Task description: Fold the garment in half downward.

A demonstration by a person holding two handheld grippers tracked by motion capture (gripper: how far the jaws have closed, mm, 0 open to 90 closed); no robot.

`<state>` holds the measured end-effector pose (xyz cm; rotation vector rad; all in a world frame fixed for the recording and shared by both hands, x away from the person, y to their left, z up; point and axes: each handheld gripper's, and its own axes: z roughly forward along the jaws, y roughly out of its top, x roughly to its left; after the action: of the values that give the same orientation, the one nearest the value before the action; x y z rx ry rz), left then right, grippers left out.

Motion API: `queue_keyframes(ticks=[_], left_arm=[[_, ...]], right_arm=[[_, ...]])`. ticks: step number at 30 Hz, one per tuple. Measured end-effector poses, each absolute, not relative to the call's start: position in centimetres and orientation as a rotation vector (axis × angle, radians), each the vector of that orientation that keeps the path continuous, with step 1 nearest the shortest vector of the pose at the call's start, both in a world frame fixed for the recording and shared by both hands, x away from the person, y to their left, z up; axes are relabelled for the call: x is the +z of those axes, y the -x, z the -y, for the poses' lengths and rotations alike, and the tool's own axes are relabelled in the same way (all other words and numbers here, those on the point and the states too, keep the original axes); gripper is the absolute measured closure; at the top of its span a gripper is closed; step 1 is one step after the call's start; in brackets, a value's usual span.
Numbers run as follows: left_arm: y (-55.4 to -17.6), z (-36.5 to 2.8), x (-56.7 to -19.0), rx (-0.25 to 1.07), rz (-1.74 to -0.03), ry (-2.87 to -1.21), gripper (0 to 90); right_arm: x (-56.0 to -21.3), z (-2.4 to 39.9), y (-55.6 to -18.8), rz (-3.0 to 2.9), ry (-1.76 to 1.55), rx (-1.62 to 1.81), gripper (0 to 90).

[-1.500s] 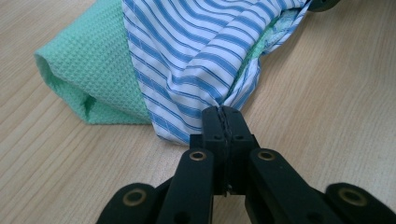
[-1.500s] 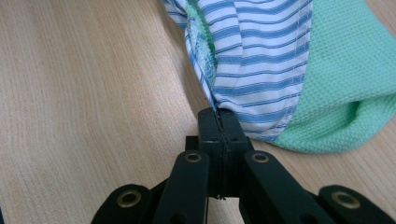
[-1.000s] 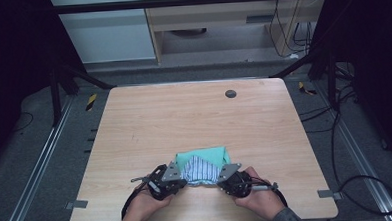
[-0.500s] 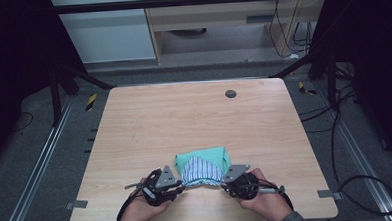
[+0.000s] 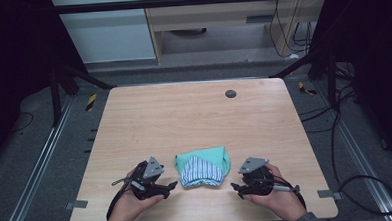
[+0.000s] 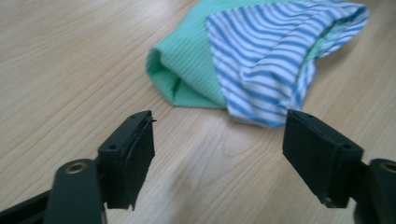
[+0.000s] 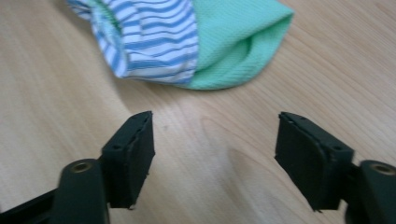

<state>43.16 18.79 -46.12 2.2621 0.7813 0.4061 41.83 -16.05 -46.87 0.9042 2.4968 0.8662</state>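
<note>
Folded cloth point(image 5: 202, 167), green with blue-striped flap, lies lower centre of table point(image 5: 194, 115). Left gripper point(image 5: 168, 185) and right gripper point(image 5: 236, 187) flank it, apart from fabric; both jaws wide open, empty. Judgement: fold set down, release step; next move likely regrip at edge. Gripper views show rib weave, open striped edge point(image 6: 322, 32); high view shows dark round spot point(image 5: 230, 93), upper centre.

Gaping tool point(image 7: 212, 158) near folded cloth point(image 7: 196, 39)

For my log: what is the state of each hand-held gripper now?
Left hand-held gripper: open, holding nothing, beside the folded cloth.
Right hand-held gripper: open, holding nothing.
</note>
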Motion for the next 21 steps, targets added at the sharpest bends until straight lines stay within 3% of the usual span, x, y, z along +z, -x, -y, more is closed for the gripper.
queue_keyframes(ticks=[4, 7, 21], left_arm=[[-43.8, -19.5, -46.3, 0.400, -0.811, -2.304, 17.1], [-44.6, -20.2, -46.8, 0.418, -0.899, -2.307, 4.4], [-48.6, -24.1, -48.6, 0.480, -1.035, -2.261, 3.8]], right_arm=[[-46.9, 16.7, -42.8, -2.490, -0.974, 0.868, 14.9], [-47.1, 17.2, -43.5, -2.470, -1.005, 0.848, 9.9], [-48.5, 20.2, -48.0, -2.372, -1.154, 0.893, 7.8]])
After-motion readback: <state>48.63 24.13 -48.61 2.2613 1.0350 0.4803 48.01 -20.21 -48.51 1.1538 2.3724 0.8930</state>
